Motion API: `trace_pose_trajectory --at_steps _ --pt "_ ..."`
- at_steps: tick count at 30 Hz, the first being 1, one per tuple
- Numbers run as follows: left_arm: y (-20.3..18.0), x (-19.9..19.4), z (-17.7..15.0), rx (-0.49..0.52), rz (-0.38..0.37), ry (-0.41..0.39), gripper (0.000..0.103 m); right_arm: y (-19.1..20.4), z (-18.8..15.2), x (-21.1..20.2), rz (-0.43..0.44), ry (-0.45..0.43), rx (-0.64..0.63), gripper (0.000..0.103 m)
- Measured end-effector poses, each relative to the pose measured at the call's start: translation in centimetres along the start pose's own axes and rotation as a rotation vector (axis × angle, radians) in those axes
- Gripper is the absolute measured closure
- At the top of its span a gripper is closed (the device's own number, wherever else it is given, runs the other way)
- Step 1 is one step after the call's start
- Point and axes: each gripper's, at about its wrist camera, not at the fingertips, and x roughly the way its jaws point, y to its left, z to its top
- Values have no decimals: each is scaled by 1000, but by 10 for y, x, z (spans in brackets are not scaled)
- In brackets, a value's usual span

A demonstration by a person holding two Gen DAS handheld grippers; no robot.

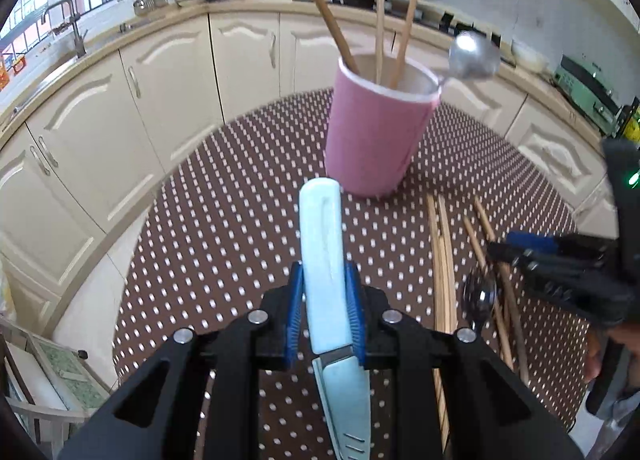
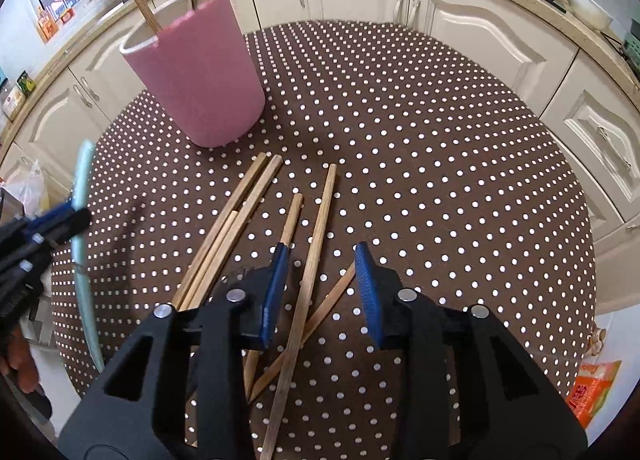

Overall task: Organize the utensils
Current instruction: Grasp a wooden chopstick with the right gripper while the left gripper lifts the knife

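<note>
Gripping a pale blue knife [image 1: 326, 256] at mid-length, the left tool [image 1: 325, 300] hovers before the pink cylindrical holder [image 1: 376, 132] — next, tip it in; the right tool [image 2: 322, 280], spread, hangs over loose wooden chopsticks [image 2: 316, 240] on the dotted tabletop [image 2: 440, 180]

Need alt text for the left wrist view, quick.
The left gripper clamps a pale blue knife, handle pointing at the pink cup holding chopsticks and a spoon. Loose chopsticks lie on the dotted table.

A home kitchen: cream cabinets [image 1: 244, 60]; faucet [image 1: 72, 24]; probably a stove [image 1: 400, 4].
</note>
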Motion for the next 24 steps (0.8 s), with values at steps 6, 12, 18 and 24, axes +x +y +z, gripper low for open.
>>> trace_pose_trajectory --at_steps 6,12,18,24 --pt "-2 -16 13 3 -15 -78 83 3 4 -2 12 -53 -6 94" --pt "-7 -34 21 25 -62 -169 83 1 5 -35 61 -170 10 97" --pt "-12 -49 27 18 -96 -242 84 11 9 -89 100 -337 -9 97" --pt "-16 -62 32 23 -127 -295 84 19 15 -142 141 -475 -27 97"
